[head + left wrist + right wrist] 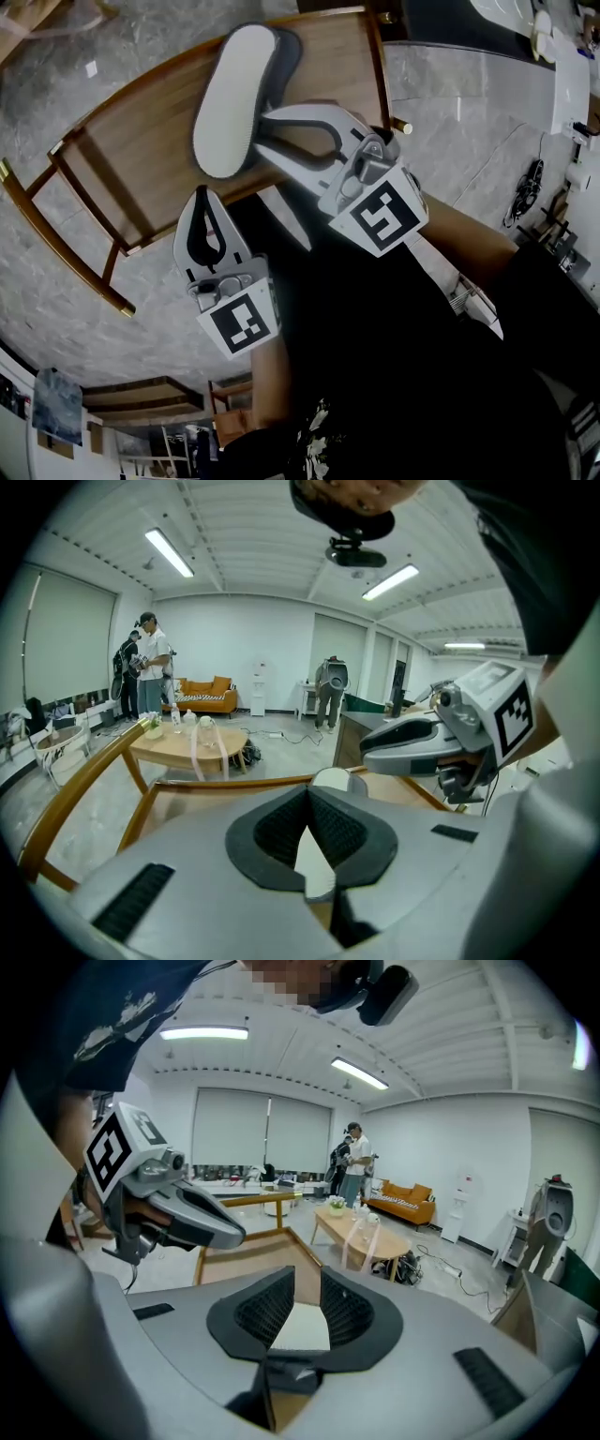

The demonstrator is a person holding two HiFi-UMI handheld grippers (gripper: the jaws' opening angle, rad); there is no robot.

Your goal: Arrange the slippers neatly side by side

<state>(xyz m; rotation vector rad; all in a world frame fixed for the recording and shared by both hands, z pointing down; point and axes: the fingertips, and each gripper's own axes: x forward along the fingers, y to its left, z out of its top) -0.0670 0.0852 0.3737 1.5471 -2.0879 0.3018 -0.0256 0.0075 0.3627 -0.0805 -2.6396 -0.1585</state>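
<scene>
Slippers are meant to end up side by side, yet from where I stand only one slipper (234,98) is in sight. It lies on the wooden table (131,159) with its long axis running from one o'clock to seven o'clock. It is a long rounded oval, pale and smooth on the face turned up, with a darker grey rim curling round one side, and it looks soft and light. The right gripper (262,131) sits at the slipper's five o'clock with its jaws spread and their tips just beside the near edge. The ribbed dark pads are not pressing on anything. I take that as lining up for a pinch on the rim, which looks like the easiest part to catch. The left gripper (201,194) hangs near the table's front rail, at the slipper's six o'clock, with its jaws clenched on nothing, so it seems to be waiting. The table is warm brown wood with a curved raised rail. Under it is floor (56,103) of grey veined stone. I cannot see where the other slipper is.
</scene>
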